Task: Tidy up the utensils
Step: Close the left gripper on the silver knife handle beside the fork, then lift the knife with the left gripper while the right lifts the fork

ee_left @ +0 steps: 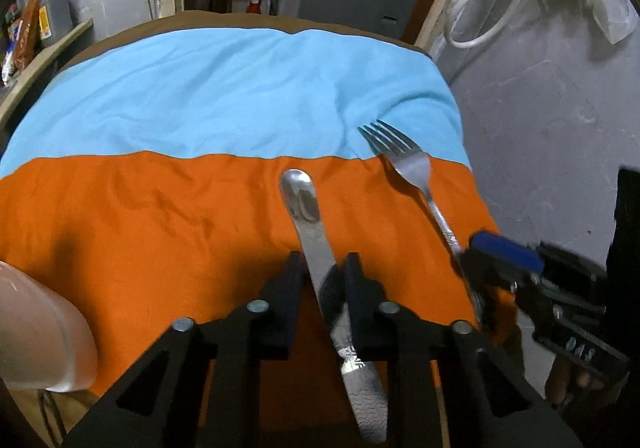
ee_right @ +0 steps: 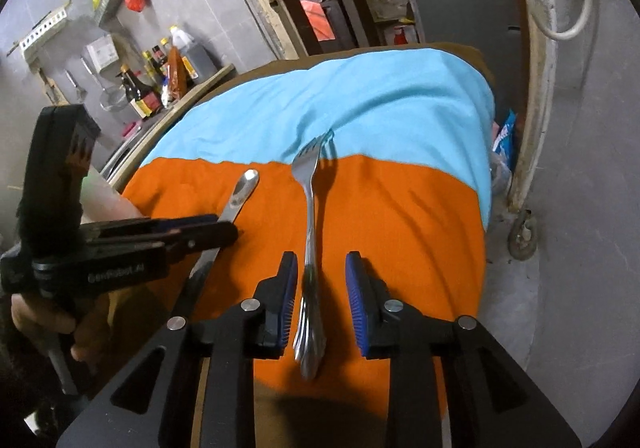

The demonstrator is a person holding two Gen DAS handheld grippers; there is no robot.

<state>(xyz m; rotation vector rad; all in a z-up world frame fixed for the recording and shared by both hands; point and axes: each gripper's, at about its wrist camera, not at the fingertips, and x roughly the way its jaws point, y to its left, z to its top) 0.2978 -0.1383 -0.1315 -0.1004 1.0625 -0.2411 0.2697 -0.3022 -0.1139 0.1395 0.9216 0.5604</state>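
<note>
2 utensils lie side by side on the orange cloth [ee_left: 160, 232], long axes running away from the grippers: the left gripper [ee_left: 322, 268] clenches the knife [ee_left: 316, 244] handle, the right gripper [ee_right: 322, 280] straddles the fork [ee_right: 309, 224] handle, pads apart.

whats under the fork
The fork lies on the orange cloth, its tines reaching over the seam onto the blue cloth. A brown surface shows past the blue cloth's far edge; the rest is covered by the cloths.

Both wrist views close, downward, sharing cloth [ee_left: 180, 228].
</note>
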